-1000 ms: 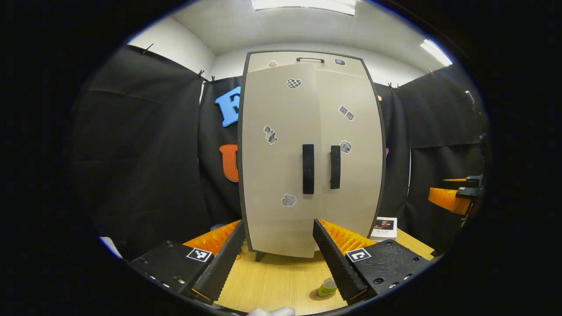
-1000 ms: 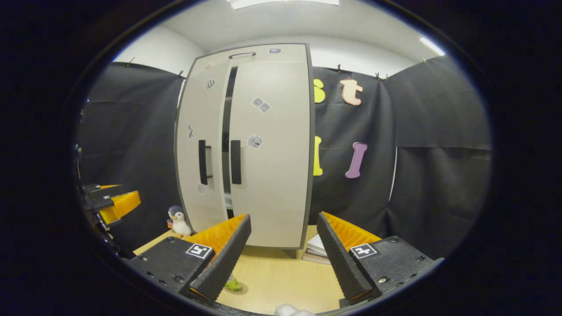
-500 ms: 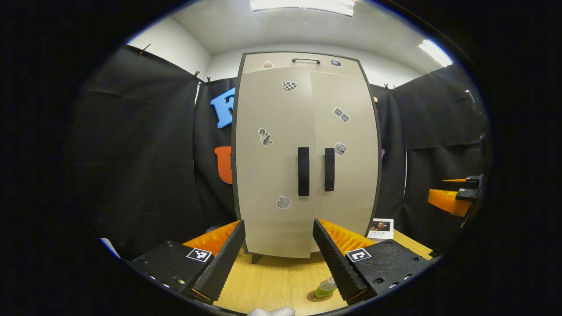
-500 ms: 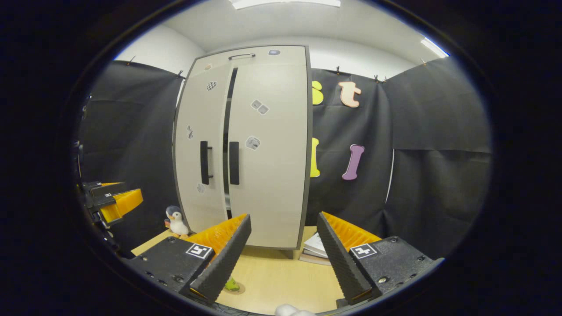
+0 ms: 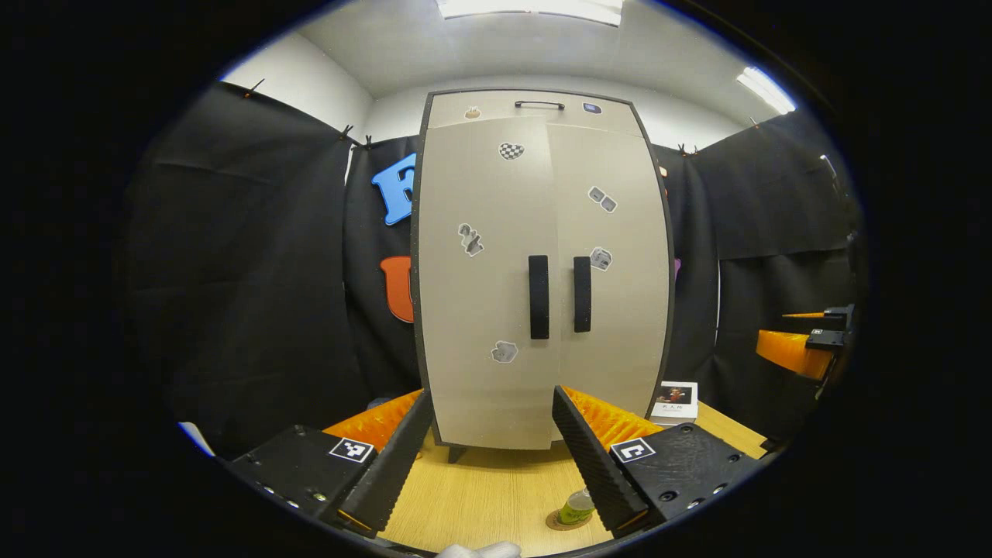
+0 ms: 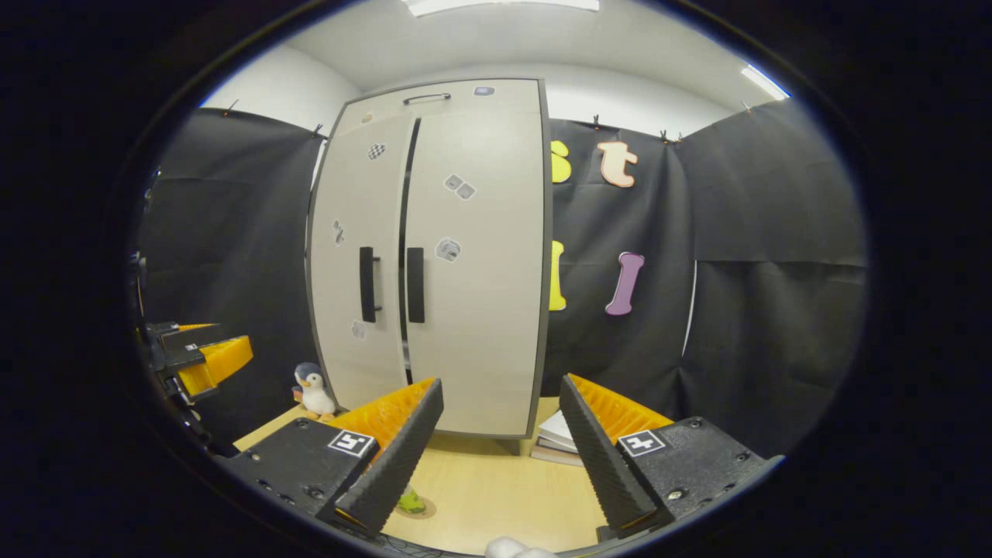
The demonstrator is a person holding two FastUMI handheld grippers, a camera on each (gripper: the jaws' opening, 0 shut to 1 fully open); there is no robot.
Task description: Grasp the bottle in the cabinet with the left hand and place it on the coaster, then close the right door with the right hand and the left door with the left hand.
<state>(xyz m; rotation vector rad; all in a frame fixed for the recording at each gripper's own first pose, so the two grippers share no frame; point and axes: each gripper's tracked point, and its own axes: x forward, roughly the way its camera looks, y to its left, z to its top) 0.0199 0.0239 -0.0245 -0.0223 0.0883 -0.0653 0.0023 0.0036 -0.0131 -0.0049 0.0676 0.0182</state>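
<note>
The beige two-door cabinet (image 5: 542, 271) stands on the wooden table, and in the left gripper view its doors meet at the two black handles (image 5: 539, 297). In the right gripper view the cabinet (image 6: 465, 256) has a thin dark slit (image 6: 404, 232) between the doors, with the left door (image 6: 353, 248) a touch proud. The small green bottle (image 5: 576, 507) stands upright on the round coaster (image 5: 556, 522), partly behind a finger; it is the same bottle (image 6: 411, 502) in the right gripper view. My left gripper (image 5: 491, 394) is open and holds nothing. My right gripper (image 6: 501, 382) is open too.
A penguin toy (image 6: 314, 390) sits at the cabinet's left foot. Stacked books (image 6: 559, 439) lie at its right foot, and a boxed card (image 5: 674, 401) stands there. The other gripper (image 5: 798, 349) hangs at the far right, and likewise (image 6: 200, 355) at the far left.
The dark gap between the doors has narrowed to a slit as the left door swung inward. Both grippers stay open and have drifted only slightly.
</note>
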